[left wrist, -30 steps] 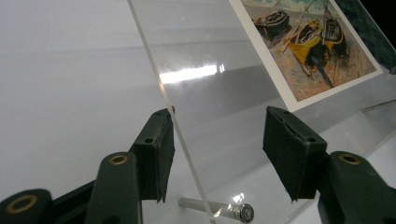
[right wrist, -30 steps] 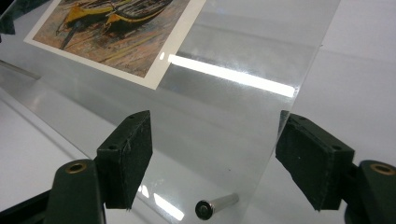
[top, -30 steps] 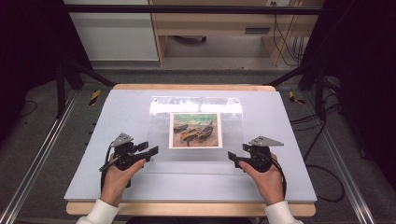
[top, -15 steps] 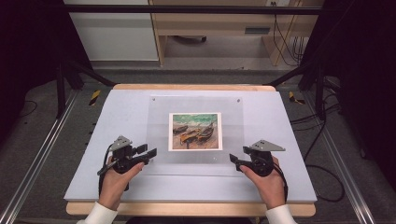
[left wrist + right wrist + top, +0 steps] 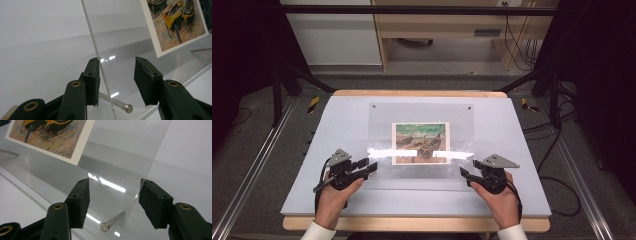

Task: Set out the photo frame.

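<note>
A clear, rectangular acrylic sheet (image 5: 422, 145) sits over a small colour print of beached boats (image 5: 420, 143), roughly in the middle of the pale grey table board (image 5: 337, 120). A bright band of reflected light crosses the sheet just below the print's middle. The sheet's near corners seem raised off the board; a short metal pin (image 5: 117, 103) with a round silver head stands under the near left corner, and a matching metal pin (image 5: 112, 221) shows under the near right corner.

At the sheet's left edge, the left gripper (image 5: 371, 168) has its black jaws either side of that edge. They have just been closing; one pad lies right against the edge, the other stands clear of the sheet, so nothing is pinched yet. At the sheet's right edge, the right gripper (image 5: 463, 173) straddles the near corner in the same way. Its jaws have also just been closing, with a gap on both sides of the sheet.

Beyond the sheet's far edge, past the board, stands a light wooden cabinet (image 5: 442, 30) on the floor.
</note>
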Demonstrator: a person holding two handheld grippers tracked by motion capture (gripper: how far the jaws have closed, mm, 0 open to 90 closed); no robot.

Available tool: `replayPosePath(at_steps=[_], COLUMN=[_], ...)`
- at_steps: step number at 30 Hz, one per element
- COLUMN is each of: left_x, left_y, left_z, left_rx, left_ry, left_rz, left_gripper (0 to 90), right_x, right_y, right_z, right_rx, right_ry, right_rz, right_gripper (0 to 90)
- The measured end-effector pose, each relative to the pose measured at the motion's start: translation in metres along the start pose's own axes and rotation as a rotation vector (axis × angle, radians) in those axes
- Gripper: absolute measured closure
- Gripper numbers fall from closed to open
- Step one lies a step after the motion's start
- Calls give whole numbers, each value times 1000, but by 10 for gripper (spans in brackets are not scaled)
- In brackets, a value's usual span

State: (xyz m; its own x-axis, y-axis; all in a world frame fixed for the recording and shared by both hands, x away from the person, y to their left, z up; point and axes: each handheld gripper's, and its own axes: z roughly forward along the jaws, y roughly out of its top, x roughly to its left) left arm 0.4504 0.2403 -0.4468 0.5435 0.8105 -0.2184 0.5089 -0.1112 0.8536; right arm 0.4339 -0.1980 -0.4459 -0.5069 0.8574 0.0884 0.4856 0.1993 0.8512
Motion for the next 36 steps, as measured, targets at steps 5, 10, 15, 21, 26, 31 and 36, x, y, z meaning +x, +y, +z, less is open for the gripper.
replayPosePath(at_steps=[5, 10, 15, 21, 26, 31, 36], left_x=[-1, -2, -2, -3, -4, -5, -6], left_y=[-2, -3, -4, -5, -6, -6, -7], left_z=[-2, -5, -6, -8, -10, -11, -11], left_rx=[3, 9, 11, 16, 19, 24, 26], left_ry=[5, 5, 5, 7, 8, 13, 15], left_rz=[10, 22, 29, 37, 44, 52, 59], left_gripper=[576, 588, 600, 614, 624, 630, 638], right_x=[2, 3, 3, 5, 5, 6, 6], right_y=[-2, -4, -5, -7, -8, -9, -10], right_z=[-3, -5, -6, -9, -10, -11, -13], right_rx=[0, -1, -2, -4, -4, -3, -2], right_ry=[-9, -13, -18, -22, -26, -26, -26], right_rz=[-8, -11, -15, -19, -20, -18, -20], right_gripper=[455, 473, 491, 511, 524, 540, 554])
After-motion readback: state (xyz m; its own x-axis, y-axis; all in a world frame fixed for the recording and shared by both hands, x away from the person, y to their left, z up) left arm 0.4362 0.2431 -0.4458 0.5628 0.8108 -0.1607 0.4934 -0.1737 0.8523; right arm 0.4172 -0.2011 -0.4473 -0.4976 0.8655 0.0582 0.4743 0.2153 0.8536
